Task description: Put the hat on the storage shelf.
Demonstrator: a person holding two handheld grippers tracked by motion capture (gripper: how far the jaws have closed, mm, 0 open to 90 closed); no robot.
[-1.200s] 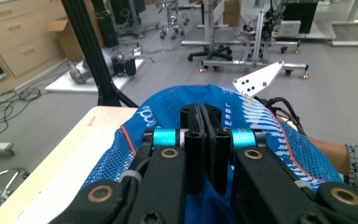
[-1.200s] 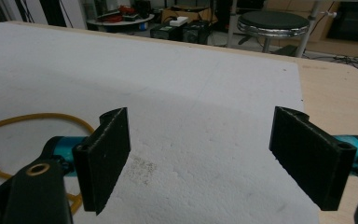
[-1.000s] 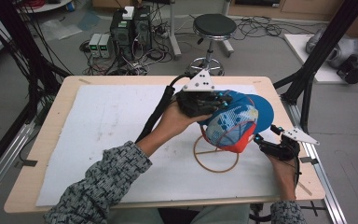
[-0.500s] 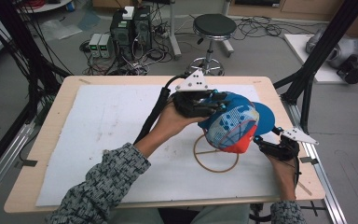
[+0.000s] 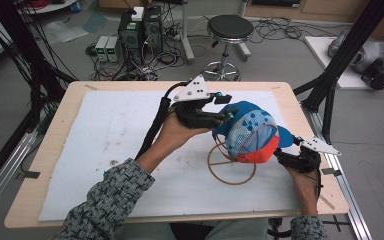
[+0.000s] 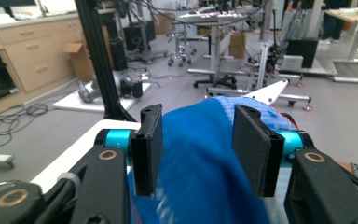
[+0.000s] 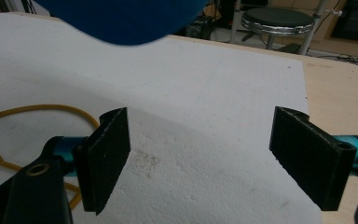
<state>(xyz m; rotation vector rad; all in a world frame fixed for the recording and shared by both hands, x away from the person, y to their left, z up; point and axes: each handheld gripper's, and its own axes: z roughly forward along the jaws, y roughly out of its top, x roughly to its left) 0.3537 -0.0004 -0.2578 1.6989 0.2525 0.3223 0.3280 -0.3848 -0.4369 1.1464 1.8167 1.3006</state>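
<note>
Blue cap [image 5: 247,127] with white mesh panel and an orange-red part at its lower edge, held up off the tabletop [image 5: 65,120] over the right-centre of the white foam sheet [image 5: 110,135]. Left tool [image 5: 223,116] meets the cap at its left side; in the left gripper view the blue fabric [image 6: 196,154] bulges up between the two black pads [image 6: 148,149], which stand moderately apart with cloth filling the gap, touching or nearly touching both inner faces, so the cap is gripped loosely there. Grey three-cornered plate [image 5: 192,91] rides on top of this tool, black cable [image 5: 155,125] trailing back along the forearm. Right tool [image 5: 283,156] sits low at the cap's right edge, near the orange-red part; in the right gripper view its pads [image 7: 103,156] are spread wide with bare foam between them, gripping nothing, the blue cap [image 7: 121,18] hanging above at top of view. Thin tan ring [image 5: 231,167] with a crossing strand lies flat on the foam directly under the cap; part of it shows as a yellow loop [image 7: 37,111] left of the right tool. Round black stool [image 5: 230,27] stands on the floor beyond the far table edge.
</note>
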